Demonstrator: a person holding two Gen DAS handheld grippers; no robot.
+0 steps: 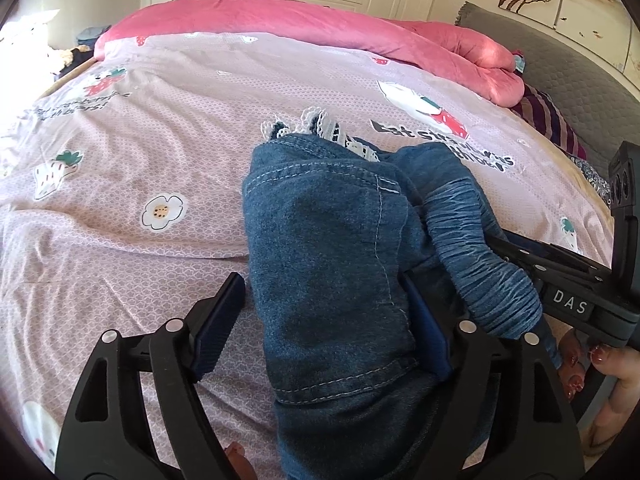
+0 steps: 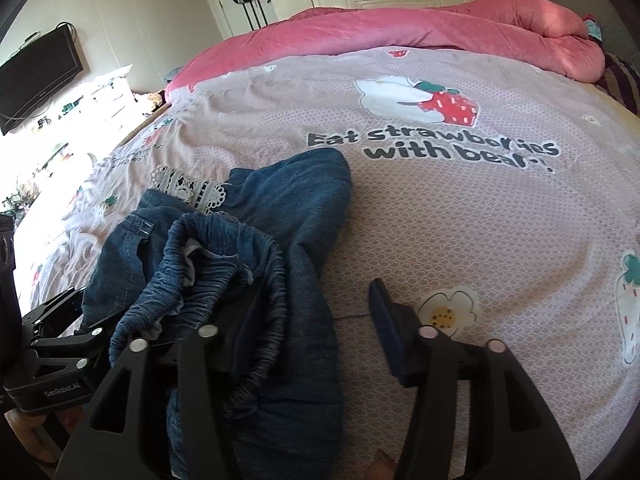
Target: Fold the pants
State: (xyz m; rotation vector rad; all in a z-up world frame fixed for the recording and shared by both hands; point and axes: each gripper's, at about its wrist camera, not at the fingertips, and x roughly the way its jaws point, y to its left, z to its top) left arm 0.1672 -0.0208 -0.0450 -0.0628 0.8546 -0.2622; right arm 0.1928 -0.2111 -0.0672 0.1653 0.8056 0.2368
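Denim pants (image 1: 332,264) bunched in thick folded heap on bed (image 1: 132,168), near edge. Blue woven denim, pale topstitching, ruched elastic waistband (image 2: 224,264), white lace trim (image 1: 320,128) at far end. Sheet pink, fine scale print, strawberries, flowers. Plush pink quilt (image 2: 440,28) rolled at back. Left gripper (image 1: 324,316) jaws spread, denim fold between, not pinched. Right gripper (image 2: 308,340) jaws spread, waistband over one jaw.
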